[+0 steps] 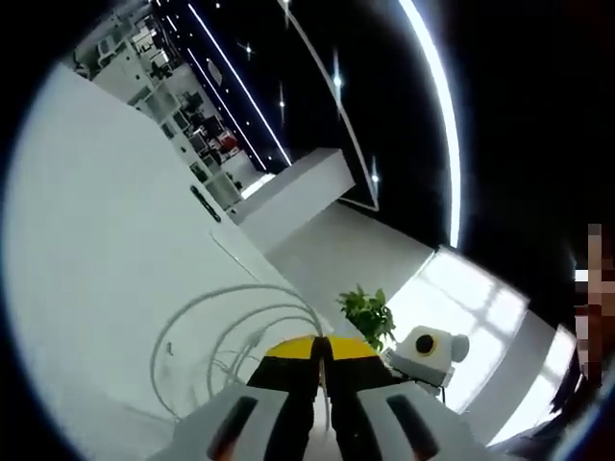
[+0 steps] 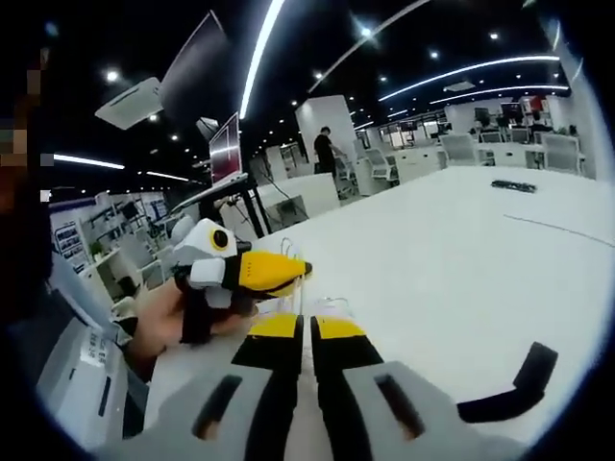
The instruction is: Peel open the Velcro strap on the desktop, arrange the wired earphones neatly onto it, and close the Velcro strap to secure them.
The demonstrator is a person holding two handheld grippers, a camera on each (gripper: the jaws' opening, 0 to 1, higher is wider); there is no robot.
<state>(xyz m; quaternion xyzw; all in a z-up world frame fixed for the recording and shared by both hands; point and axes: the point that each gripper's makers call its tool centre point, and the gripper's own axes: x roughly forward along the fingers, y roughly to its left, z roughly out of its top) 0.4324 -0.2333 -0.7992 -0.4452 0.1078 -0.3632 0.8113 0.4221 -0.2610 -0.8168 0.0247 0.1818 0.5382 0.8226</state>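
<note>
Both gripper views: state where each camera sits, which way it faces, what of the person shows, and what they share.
Left gripper view: rides the left hand-held gripper, facing over looped white earphone cable on the white desktop.
Right gripper view: rides the right hand-held gripper, facing the desktop and black Velcro strap; the person's hand shows.
Shared: desktop, left hand-held gripper.

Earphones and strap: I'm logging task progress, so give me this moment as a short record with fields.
earphones: white cable in loose loops on the white desk, running into the left gripper's tips
left gripper: jaws together on the cable
right gripper: jaws together, some cable at the tips
Velcro strap: black, on the desk, apart from the earphones
</note>
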